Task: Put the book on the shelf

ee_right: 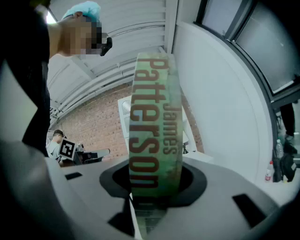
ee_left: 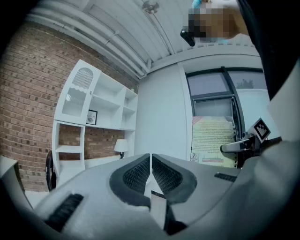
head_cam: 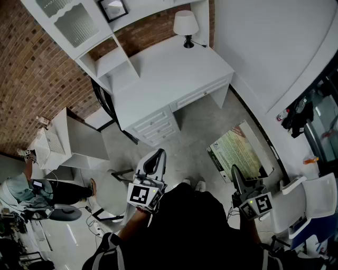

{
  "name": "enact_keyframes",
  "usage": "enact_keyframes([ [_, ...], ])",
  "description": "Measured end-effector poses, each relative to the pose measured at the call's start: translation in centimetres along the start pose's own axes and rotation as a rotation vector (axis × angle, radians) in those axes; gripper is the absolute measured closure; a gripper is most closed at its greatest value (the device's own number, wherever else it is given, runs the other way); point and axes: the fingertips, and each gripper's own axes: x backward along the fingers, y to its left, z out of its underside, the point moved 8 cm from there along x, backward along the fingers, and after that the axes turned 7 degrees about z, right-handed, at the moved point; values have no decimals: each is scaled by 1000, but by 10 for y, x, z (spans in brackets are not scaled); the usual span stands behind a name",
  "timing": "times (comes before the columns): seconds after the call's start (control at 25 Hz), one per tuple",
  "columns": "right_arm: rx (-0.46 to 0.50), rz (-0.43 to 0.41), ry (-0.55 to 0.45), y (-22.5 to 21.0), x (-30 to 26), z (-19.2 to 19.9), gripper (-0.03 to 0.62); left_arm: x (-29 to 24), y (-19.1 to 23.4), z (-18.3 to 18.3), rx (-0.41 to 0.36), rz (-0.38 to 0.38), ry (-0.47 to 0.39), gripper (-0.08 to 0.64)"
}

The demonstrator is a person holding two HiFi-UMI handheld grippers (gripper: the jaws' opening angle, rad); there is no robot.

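Observation:
My right gripper point(head_cam: 238, 182) is shut on the book point(head_cam: 240, 153), a thick volume with a pale green cover, held low at the right in the head view. In the right gripper view its green spine point(ee_right: 154, 126) with red lettering stands upright between the pads of that gripper point(ee_right: 154, 187). The left gripper point(head_cam: 154, 161) is shut with nothing in it; its ribbed pads point(ee_left: 136, 176) meet. From the left gripper view the book point(ee_left: 213, 140) shows at the right. The white shelf unit point(head_cam: 111, 60) stands on a white desk point(head_cam: 169, 74) ahead, against a brick wall.
A lamp point(head_cam: 186, 23) stands at the desk's far right corner and a framed picture point(head_cam: 113, 8) sits on an upper shelf. A white cabinet point(head_cam: 68, 142) is at the left, a seated person point(head_cam: 31, 192) beyond it. White chairs point(head_cam: 311, 200) stand at the right.

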Motion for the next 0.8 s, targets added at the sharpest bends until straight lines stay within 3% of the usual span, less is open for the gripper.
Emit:
enact_keyframes([
  [0.52,-26,-76,-37,-5,-11,-10,428,1,-9,1,-16,-34,-48,531],
  [0.8,-24,-78,-19,-8,-34,-7,428,-17,9,7,2,-28,-48,531],
])
